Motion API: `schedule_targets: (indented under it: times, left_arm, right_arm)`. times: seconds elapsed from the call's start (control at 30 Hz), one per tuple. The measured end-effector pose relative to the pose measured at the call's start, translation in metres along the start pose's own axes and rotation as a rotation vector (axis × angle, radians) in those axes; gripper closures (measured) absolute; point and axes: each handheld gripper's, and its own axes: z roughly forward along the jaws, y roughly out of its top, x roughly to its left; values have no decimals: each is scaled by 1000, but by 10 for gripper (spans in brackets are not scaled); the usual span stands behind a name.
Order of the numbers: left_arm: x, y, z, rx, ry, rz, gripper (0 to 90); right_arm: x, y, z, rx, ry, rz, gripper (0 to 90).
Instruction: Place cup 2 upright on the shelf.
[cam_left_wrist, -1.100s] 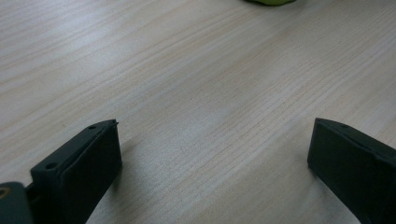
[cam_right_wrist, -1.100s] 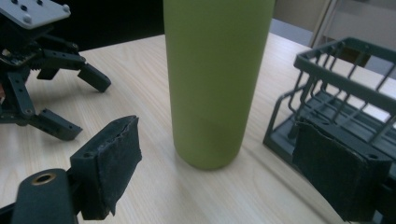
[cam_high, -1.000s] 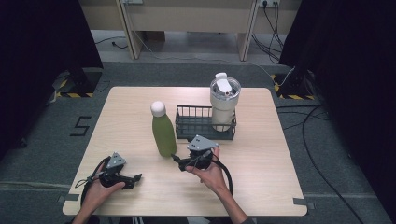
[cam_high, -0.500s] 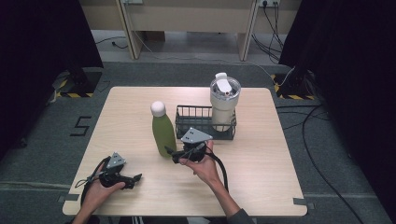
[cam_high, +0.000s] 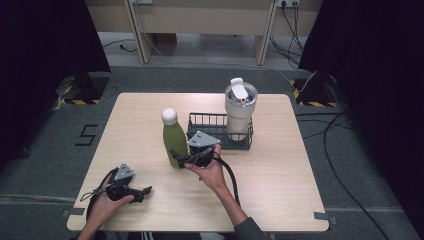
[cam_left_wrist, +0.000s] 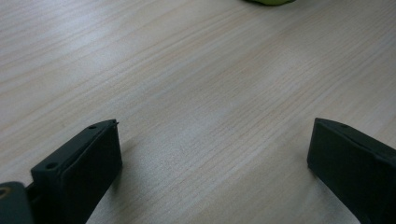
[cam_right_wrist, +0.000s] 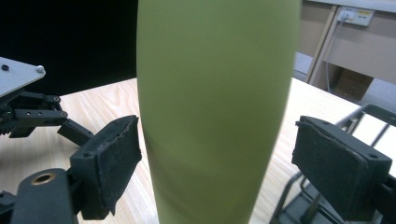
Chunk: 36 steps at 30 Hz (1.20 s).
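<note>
Green bottle (cam_high: 174, 142) stands upright on the bench (cam_high: 280, 170), just left of the wire basket (cam_high: 210, 125) that holds the pale tumbler (cam_high: 239, 107). Over the last second the right gripper (cam_high: 181, 161) has slid forward from the bench's near middle, and its jaws now stand wide apart on either side of the bottle's lower body (cam_right_wrist: 217, 112), not yet touching. I reckon the grasp is about to close. The left gripper (cam_high: 142, 190) stays resting near the front edge, jaws open over bare wood and holding nothing.
</note>
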Motion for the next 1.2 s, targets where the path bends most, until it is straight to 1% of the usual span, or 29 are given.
schedule_targets:
  times: [0.1, 0.13, 0.23, 0.37, 0.6, 0.67, 0.93, 1.0, 1.07, 1.1, 1.2]
  left_arm:
    - [0, 0, 0, 0, 0, 0, 21]
    - [0, 0, 0, 0, 0, 0, 21]
    - [0, 0, 0, 0, 0, 0, 21]
    - [0, 0, 0, 0, 0, 0, 21]
    - [0, 0, 0, 0, 0, 0, 21]
    - [0, 0, 0, 0, 0, 0, 21]
    - [0, 0, 0, 1, -1, 0, 21]
    - [0, 0, 0, 0, -1, -1, 22]
    - [0, 0, 0, 0, -1, -1, 22]
    - [0, 0, 0, 0, -1, -1, 22]
    - [0, 0, 0, 0, -1, -1, 22]
  right_arm:
    - [0, -1, 7, -8, 9, 9, 149]
    - [-1, -1, 9, -11, 13, -4, 149]
    - [0, -2, 14, -6, 14, 20, 149]
    - [-1, -6, 19, -5, 18, 24, 149]
    - [-1, -12, 24, -4, 19, 27, 150]
    - [-2, -16, 27, -2, 19, 38, 149]
    - [-1, -25, 35, 6, 21, 39, 152]
    - [-1, -28, 38, 11, 24, 45, 158]
    - [-1, -28, 38, 7, 25, 43, 161]
    - [-1, -29, 39, 3, 29, 45, 180]
    - [-1, -29, 39, -5, 35, 46, 195]
